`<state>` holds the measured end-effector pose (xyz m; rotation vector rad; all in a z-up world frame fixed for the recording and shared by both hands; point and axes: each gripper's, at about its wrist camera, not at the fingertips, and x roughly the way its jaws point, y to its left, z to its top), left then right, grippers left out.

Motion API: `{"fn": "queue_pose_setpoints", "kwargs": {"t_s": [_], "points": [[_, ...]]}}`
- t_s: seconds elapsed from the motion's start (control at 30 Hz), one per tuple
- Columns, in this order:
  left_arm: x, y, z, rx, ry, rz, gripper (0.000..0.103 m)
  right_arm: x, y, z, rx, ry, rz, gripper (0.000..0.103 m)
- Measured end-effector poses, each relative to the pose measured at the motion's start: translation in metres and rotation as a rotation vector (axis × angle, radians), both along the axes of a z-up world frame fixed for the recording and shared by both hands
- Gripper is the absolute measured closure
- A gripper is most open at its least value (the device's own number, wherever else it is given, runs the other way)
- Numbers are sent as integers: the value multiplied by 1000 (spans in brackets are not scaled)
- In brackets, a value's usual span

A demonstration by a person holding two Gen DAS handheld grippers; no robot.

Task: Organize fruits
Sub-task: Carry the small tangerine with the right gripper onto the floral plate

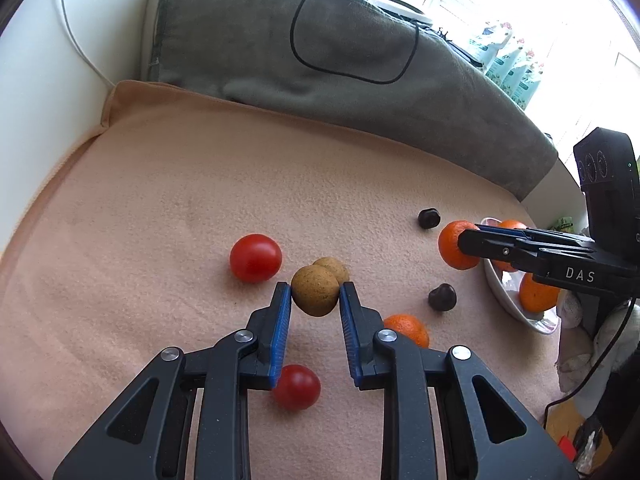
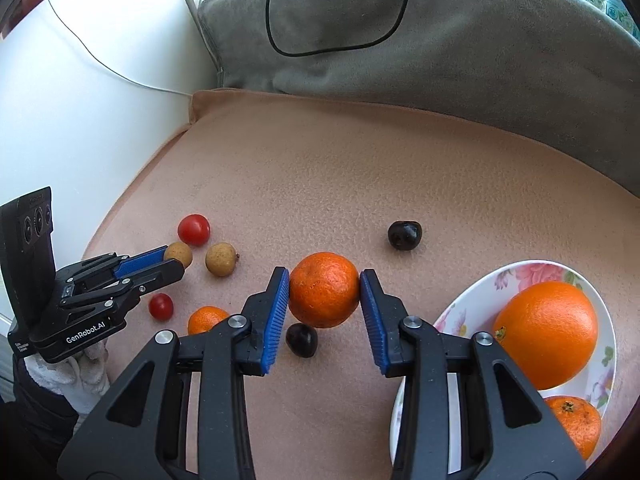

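My left gripper point(image 1: 315, 292) is shut on a tan longan point(image 1: 314, 296), with a second longan point(image 1: 332, 267) just behind it. Two red tomatoes point(image 1: 255, 258) point(image 1: 297, 386) lie either side of the fingers. My right gripper point(image 2: 324, 280) is shut on a mandarin point(image 2: 323, 289), held just left of the floral bowl point(image 2: 516, 276). The bowl holds a large orange point(image 2: 548, 334) and a mandarin point(image 2: 576, 424). Two dark cherries point(image 2: 405, 235) point(image 2: 302, 340) and another mandarin point(image 2: 206, 319) lie on the peach blanket point(image 2: 360, 168).
A grey cushion point(image 2: 400, 60) with a black cable point(image 2: 280, 20) runs along the back. A white wall point(image 2: 80, 100) borders the blanket on the left. In the left wrist view, clutter and cables lie beyond the bowl point(image 1: 516, 304) at the right.
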<state>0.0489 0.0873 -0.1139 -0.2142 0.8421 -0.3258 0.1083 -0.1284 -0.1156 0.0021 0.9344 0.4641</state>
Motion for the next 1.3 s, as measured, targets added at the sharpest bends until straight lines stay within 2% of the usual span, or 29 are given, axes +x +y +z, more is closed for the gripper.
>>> {"fn": "queue_pose_setpoints", "kwargs": {"t_s": [0.3,0.63,0.9,1.3], "points": [[-14,-28,26,-58,-56,-84,80,-29,-40,39,61,-75,-55,65],[-25,-81,36,-113,-72,-202,80,-55,-98,64,104,-127,-175,65],[-25,-123,35,-115,-59,-294,80,-69,-142,63,102,-130,-258,65],[-25,-163,31,-91,-41,-361,80,-63,-183,50,104,-105,-331,65]]}}
